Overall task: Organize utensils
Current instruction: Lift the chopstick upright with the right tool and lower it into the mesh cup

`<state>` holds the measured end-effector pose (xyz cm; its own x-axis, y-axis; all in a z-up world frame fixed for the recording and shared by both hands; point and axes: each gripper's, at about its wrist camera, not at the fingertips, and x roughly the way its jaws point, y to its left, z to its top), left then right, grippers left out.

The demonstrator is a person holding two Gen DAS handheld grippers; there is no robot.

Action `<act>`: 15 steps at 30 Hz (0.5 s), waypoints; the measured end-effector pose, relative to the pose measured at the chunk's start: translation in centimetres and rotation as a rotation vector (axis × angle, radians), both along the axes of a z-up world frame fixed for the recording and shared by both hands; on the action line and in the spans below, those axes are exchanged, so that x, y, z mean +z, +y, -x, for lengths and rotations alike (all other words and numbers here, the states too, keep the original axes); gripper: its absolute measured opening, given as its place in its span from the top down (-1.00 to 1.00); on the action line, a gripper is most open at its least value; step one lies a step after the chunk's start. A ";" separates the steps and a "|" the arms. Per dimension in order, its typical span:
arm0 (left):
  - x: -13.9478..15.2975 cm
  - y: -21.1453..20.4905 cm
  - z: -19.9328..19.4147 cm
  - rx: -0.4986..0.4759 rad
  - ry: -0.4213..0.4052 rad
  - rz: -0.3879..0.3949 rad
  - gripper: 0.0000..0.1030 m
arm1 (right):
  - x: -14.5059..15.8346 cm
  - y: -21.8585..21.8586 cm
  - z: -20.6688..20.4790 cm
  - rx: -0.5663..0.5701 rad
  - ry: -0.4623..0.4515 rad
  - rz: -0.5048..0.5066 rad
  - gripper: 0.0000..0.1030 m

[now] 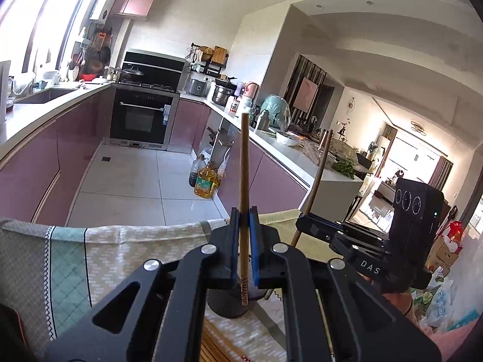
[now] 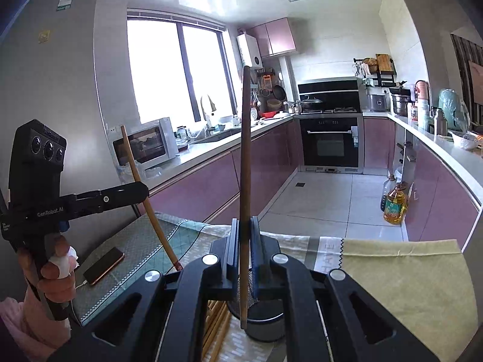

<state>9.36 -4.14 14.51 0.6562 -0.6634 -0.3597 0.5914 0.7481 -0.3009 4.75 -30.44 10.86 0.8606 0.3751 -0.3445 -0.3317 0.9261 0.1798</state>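
The left gripper (image 1: pixel 244 241) is clenched on a chopstick (image 1: pixel 244 181), which stands nearly upright between its blue-lined jaws. The stick's ridged lower tip hangs just over the dark holder (image 1: pixel 229 301) on the table below; whether it touches the rim cannot be told. In the right wrist view this gripper (image 2: pixel 139 191) shows at the left, its stick (image 2: pixel 145 193) leaning with the top to the left, and the person's hand (image 2: pixel 54 271) wrapped round the grip.

The right gripper (image 2: pixel 244 241) is likewise clamped on a second chopstick (image 2: pixel 245 166) — upright, its lower end reaching down beside the round holder (image 2: pixel 265 322), close to its near rim. From the left wrist view the same gripper (image 1: pixel 305 218) sits to the right, holding its stick (image 1: pixel 317 175) tilted with the top to the right.

More chopsticks (image 2: pixel 215 328) lie flat in a bundle just left of the holder, on a patterned cloth (image 1: pixel 105 256) that covers the table. A phone (image 2: pixel 104 265) with a cable rests on the cloth at the near left in the right wrist view.

Beyond the table lies a kitchen with mauve cabinets (image 2: pixel 211 181), an oven (image 2: pixel 330 141) at the far end and oil bottles (image 2: pixel 394 205) on the floor by the right-hand counter.
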 end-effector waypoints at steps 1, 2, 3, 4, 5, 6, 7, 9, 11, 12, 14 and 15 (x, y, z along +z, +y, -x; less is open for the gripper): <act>0.3 -0.6 -0.4 0.008 -0.007 -0.007 0.86 | 0.2 -0.1 -0.2 -0.007 -0.004 0.003 0.89; 0.4 -1.0 -0.8 0.012 -0.011 -0.011 0.86 | 0.3 -0.3 -0.6 -0.013 -0.006 0.008 0.89; 0.6 -1.5 -1.2 0.019 -0.019 -0.020 0.86 | 0.3 -0.4 -0.9 -0.020 -0.006 0.009 0.89; 0.6 -1.9 -1.5 0.025 -0.020 -0.029 0.86 | 0.3 -0.6 -1.1 -0.026 -0.004 0.010 0.89; 0.4 -2.4 -2.0 0.026 -0.012 -0.040 0.86 | 0.1 -0.7 -1.5 -0.030 0.001 0.008 0.89; 0.2 -3.0 -2.3 0.026 -0.006 -0.053 0.86 | 0.0 -0.8 -1.9 -0.036 0.007 0.006 0.89; -0.1 -3.4 -2.6 0.025 0.002 -0.067 0.86 | -0.3 -0.9 -2.2 -0.040 0.012 0.006 0.89; -1.0 -4.4 -3.1 0.013 0.020 -0.102 0.86 | -0.7 -1.1 -2.9 -0.045 0.025 -0.002 0.89; -1.9 -4.9 -3.5 0.010 0.039 -0.127 0.86 | -0.8 -1.1 -3.4 -0.046 0.030 -0.013 0.89; -2.3 -5.1 -3.7 0.009 0.046 -0.136 0.86 | -0.8 -1.1 -3.5 -0.046 0.030 -0.017 0.89; -3.0 -5.4 -4.1 0.009 0.058 -0.151 0.86 | -0.6 -1.1 -3.7 -0.049 0.024 -0.023 0.89; -3.3 -5.6 -4.3 0.009 0.063 -0.158 0.86 | -0.6 -1.0 -3.7 -0.049 0.021 -0.028 0.89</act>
